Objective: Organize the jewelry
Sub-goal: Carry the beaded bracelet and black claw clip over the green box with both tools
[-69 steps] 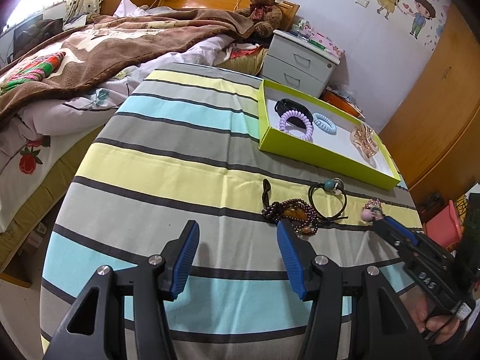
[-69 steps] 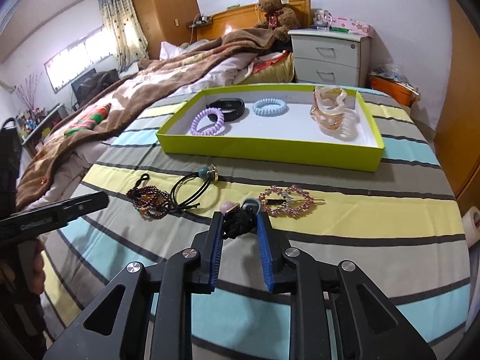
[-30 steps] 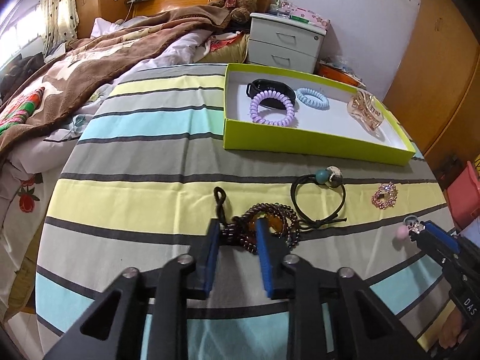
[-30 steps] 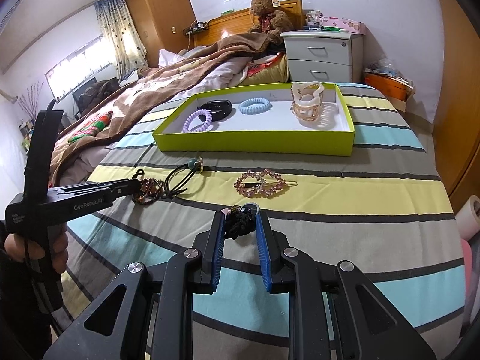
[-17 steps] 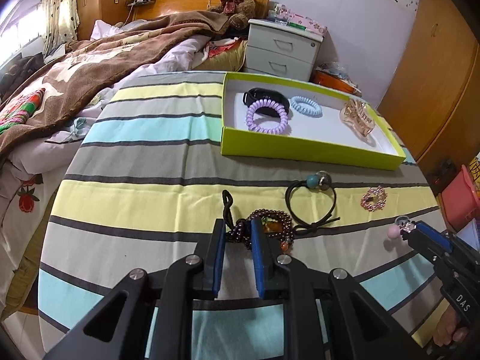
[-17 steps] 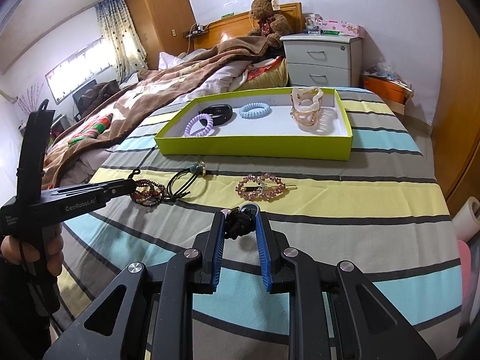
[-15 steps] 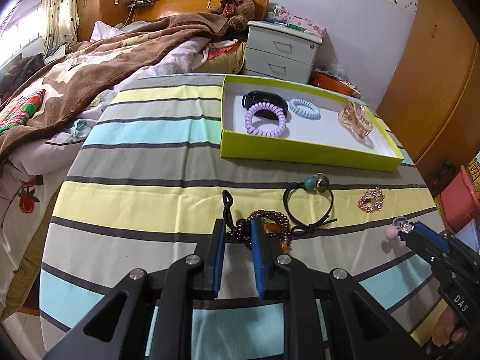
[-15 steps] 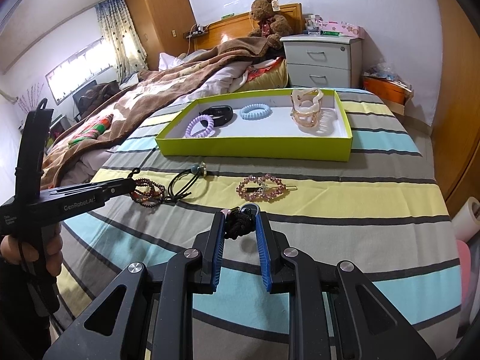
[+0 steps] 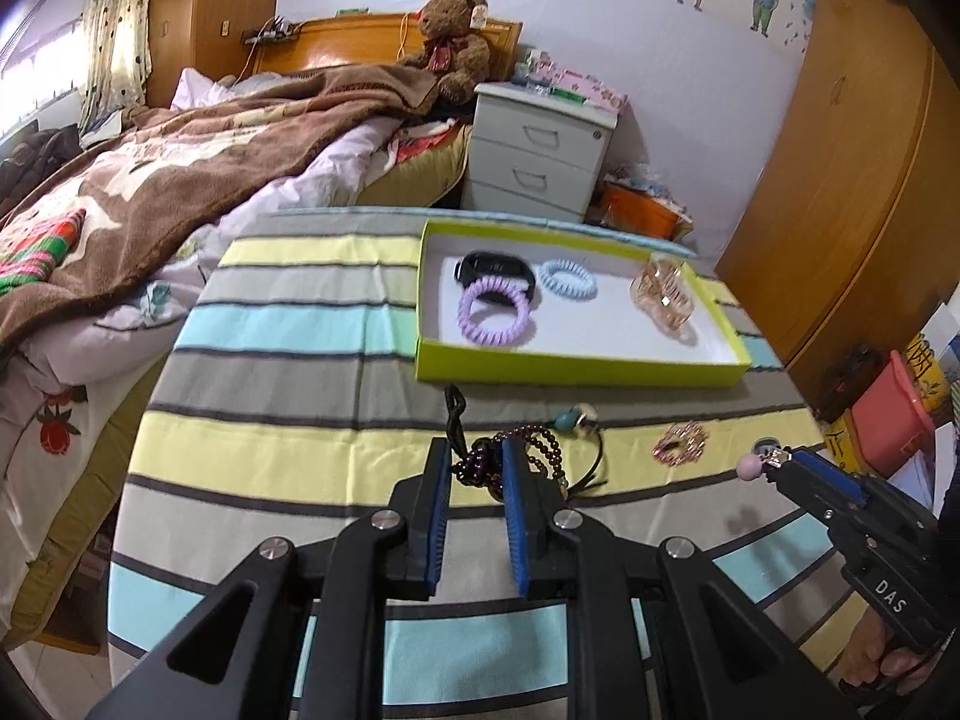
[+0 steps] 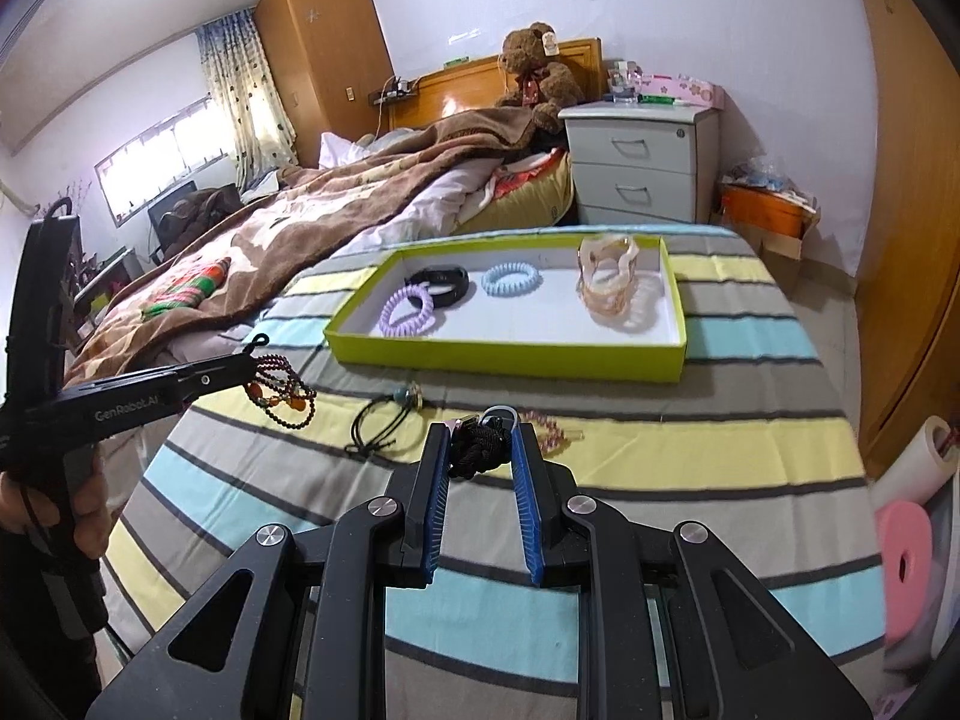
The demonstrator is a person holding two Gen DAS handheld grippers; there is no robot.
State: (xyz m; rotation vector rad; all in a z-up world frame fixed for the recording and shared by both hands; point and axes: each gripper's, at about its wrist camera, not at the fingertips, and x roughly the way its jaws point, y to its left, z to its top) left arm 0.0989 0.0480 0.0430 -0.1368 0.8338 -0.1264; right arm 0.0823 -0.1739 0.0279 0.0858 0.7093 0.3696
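My left gripper point(image 9: 475, 459) is shut on a dark red bead bracelet point(image 9: 528, 450) and holds it above the striped cloth; the bracelet hangs from it in the right wrist view point(image 10: 282, 390). My right gripper point(image 10: 480, 441) is shut on a black knotted hair tie with pink and blue beads point(image 10: 477, 444), also lifted. The green tray point(image 9: 576, 369) holds a purple coil tie point(image 9: 495, 312), a black band point(image 9: 495, 267), a blue coil tie point(image 9: 567, 279) and an amber claw clip point(image 9: 663, 297). A black elastic tie point(image 10: 384, 426) and a pink rhinestone clip point(image 9: 681, 441) lie on the cloth.
The striped table point(image 9: 270, 372) stands beside a bed with a brown blanket point(image 9: 150, 180). A white nightstand point(image 9: 537, 156) and a teddy bear point(image 9: 447, 42) are behind the tray. A wooden wardrobe point(image 9: 870, 150) is at right, with a red bin point(image 9: 894, 414) below it.
My left gripper has closed on the bead bracelet and lifted it off the cloth toward the tray. My right gripper has kept its hold on the black hair tie and risen a little.
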